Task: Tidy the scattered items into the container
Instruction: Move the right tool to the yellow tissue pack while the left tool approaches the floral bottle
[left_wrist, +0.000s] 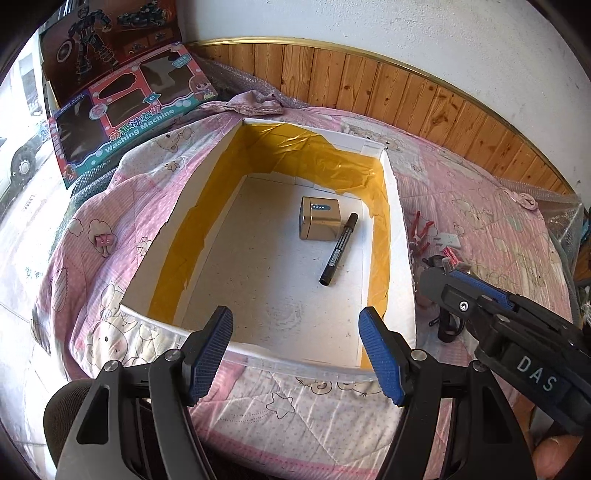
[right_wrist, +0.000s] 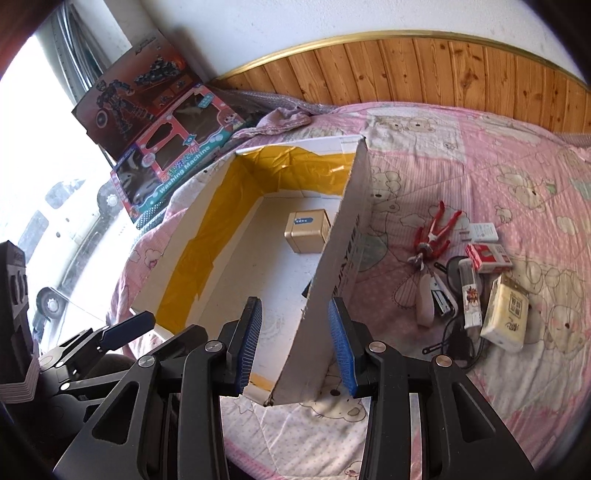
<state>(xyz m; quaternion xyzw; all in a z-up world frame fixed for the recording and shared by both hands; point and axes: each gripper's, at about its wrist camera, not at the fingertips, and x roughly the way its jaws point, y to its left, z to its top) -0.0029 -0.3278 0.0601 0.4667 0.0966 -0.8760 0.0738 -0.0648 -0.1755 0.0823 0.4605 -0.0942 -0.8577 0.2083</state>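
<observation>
Left wrist view: both tools (left_wrist: 295, 350) (right_wrist: 295, 347) gape; marker (left_wrist: 339, 248) lies lengthwise in box (left_wrist: 400, 236), cap seemingly farthest.

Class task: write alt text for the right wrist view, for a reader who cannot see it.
Open right tongs straddle the right wall of a white cardboard box holding a gold tin. Red pliers, a tissue pack and a stapler lie on the pink quilt.

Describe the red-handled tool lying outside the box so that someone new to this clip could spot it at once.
Start at the big white box with yellow tape inside, sitting on the pink quilt. To its right lies a pile of small items; the red-handled pliers sit at the pile's far-left edge, nearest the box wall. Their splayed red handles set them apart from the red-and-white packet and cream tissue pack nearby.
</observation>
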